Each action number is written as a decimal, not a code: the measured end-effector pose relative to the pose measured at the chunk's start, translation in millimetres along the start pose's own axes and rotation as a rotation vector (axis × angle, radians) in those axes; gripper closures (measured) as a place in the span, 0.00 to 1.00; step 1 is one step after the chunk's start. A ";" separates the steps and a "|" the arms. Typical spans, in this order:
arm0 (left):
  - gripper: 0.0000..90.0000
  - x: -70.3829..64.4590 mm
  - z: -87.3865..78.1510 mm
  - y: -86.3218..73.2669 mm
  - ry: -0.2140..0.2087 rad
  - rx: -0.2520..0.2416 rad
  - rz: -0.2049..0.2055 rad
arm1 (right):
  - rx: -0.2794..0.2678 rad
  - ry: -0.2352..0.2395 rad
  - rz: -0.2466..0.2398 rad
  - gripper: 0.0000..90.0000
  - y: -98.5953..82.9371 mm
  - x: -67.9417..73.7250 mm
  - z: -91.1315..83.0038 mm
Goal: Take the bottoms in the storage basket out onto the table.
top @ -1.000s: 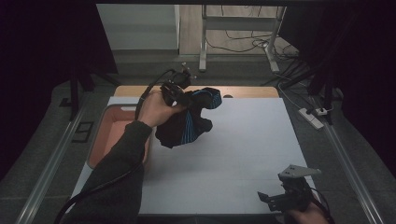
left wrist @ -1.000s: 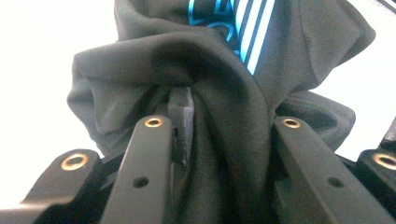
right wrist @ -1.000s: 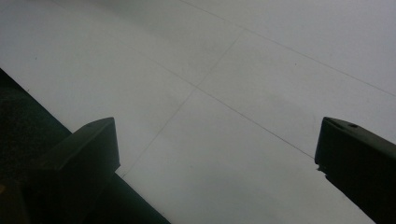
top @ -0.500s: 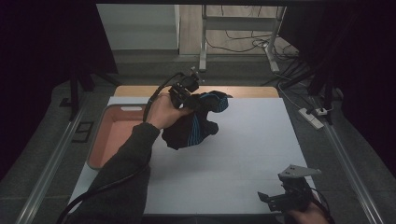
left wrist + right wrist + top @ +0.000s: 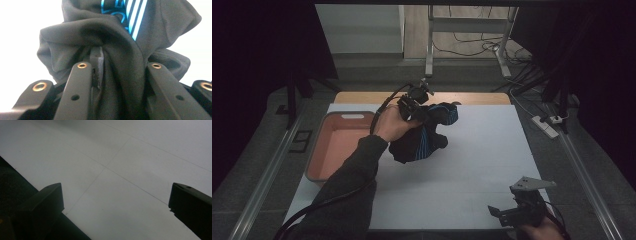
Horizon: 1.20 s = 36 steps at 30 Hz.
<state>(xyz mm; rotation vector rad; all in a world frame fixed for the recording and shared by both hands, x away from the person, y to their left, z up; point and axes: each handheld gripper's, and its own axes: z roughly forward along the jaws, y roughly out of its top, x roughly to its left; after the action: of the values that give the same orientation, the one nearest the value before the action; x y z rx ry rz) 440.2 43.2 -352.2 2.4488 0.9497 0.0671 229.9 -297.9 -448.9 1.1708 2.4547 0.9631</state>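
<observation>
The left gripper (image 5: 416, 105) is clamping a bunched black garment with blue stripes (image 5: 422, 137), holding it above the white table (image 5: 492, 155) just beside an orange tray (image 5: 339, 145). The right gripper (image 5: 517, 212) is resting at the table's near edge, jaws spread wide, gripping nothing.

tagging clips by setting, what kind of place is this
Most likely a lab or workshop recording station: a white-topped table with dark surrounds, a power strip and loose cables on the floor, and a hand-held left claw clamping a black garment.
</observation>
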 end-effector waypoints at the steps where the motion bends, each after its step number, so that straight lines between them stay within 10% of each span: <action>1: 0.78 -0.2 1.1 -0.1 0.001 0.001 -0.001 | 0.000 0.000 0.000 0.00 0.0 0.0 0.0; 36: 0.78 2.8 47.2 -12.0 -0.008 0.025 -0.021 | -0.004 0.003 -0.004 0.00 -0.3 0.7 -0.4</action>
<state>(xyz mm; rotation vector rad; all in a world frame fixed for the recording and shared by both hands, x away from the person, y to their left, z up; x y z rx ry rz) 445.4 31.6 -399.3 2.4599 0.9778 0.0377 229.1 -297.7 -448.7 1.1640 2.4553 0.9693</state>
